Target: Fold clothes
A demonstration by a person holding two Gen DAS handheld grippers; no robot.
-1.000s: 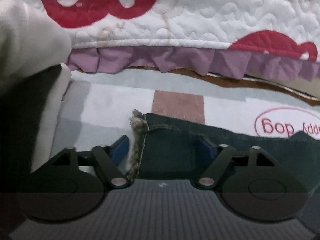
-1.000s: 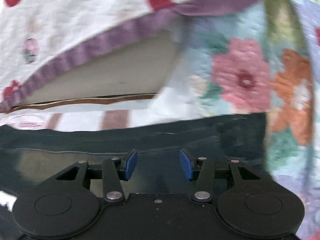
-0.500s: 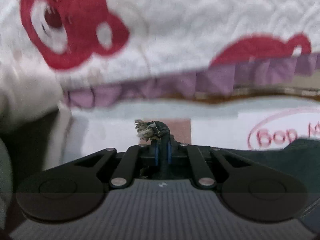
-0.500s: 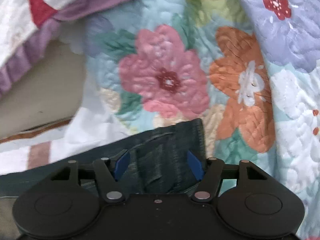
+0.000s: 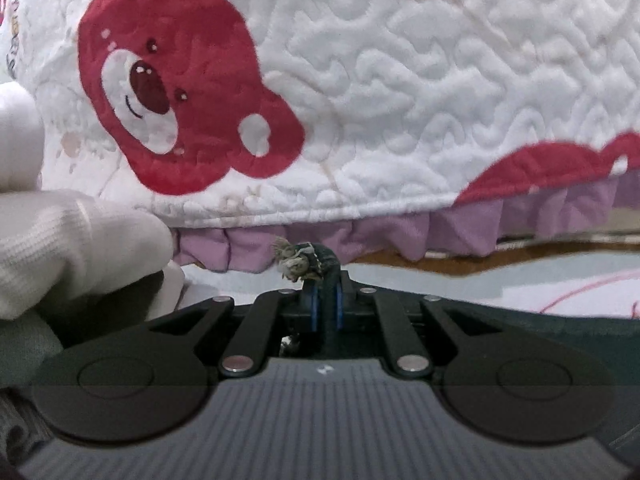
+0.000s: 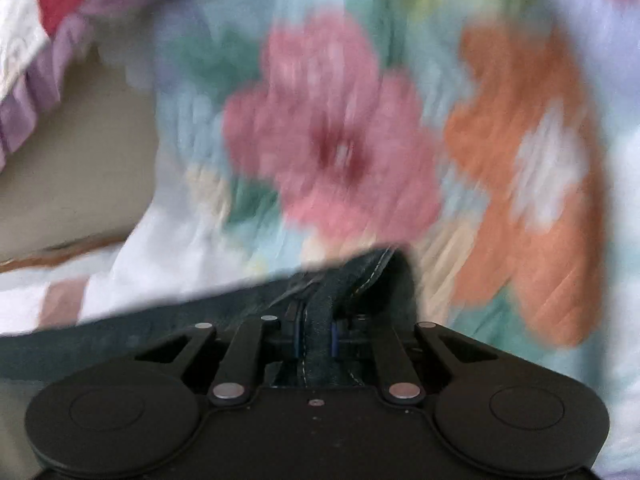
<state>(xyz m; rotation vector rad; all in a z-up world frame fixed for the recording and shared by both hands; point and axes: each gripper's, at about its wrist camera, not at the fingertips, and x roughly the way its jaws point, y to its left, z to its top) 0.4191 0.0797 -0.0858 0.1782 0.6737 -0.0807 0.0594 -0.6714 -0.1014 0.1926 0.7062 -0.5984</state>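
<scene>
Dark jeans (image 6: 320, 344), frayed hem pinched in left gripper (image 5: 325, 304) fingers, right gripper (image 6: 314, 340) fingers closing on bunched seam

Dark blue-green denim jeans (image 6: 320, 304) with pale stitching and a frayed tan hem (image 5: 294, 262), white quilt (image 5: 420, 92) with red bears and lilac frill, pastel quilt (image 6: 332, 136) with pink and orange flowers, black grippers with blue pads.
</scene>
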